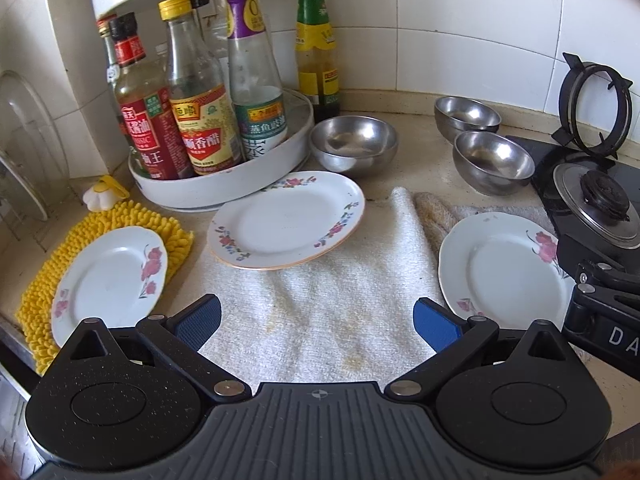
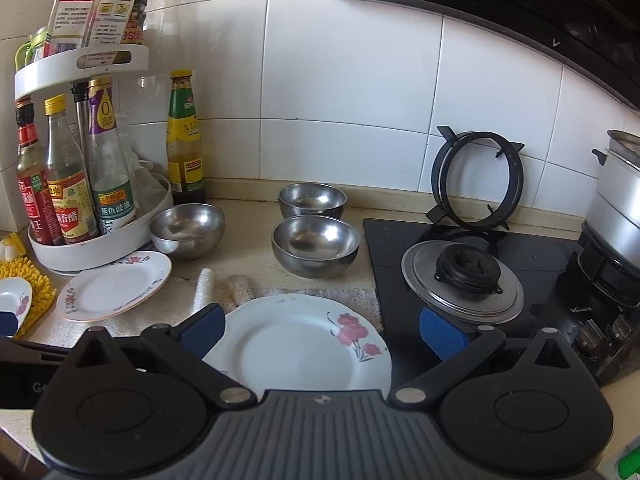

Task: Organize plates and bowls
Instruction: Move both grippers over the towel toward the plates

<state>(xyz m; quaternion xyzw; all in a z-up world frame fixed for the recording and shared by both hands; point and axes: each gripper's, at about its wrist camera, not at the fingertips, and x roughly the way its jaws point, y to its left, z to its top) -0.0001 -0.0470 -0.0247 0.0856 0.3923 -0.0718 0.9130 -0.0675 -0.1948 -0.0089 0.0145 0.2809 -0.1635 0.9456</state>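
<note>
Plates [image 1: 286, 224]: 3 (w/ flowers); steel bowls [image 1: 354, 142]: 3; both tools [image 1: 316, 326] [image 2: 322, 330] wide, empty.

From the left claw [image 1: 316, 324] we look down over the white towel [image 1: 320, 300] toward the tiled corner. From the right claw [image 2: 322, 334] we face the stove [image 2: 500, 280], close above the table. Both views share the bottle rack [image 1: 224, 188], steel bowls [image 2: 316, 244] and plates [image 1: 288, 224].

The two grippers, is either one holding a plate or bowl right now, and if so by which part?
Nothing is held. The left gripper is open over the white towel; the right gripper is open above the rose plate, not clamping it.
</note>
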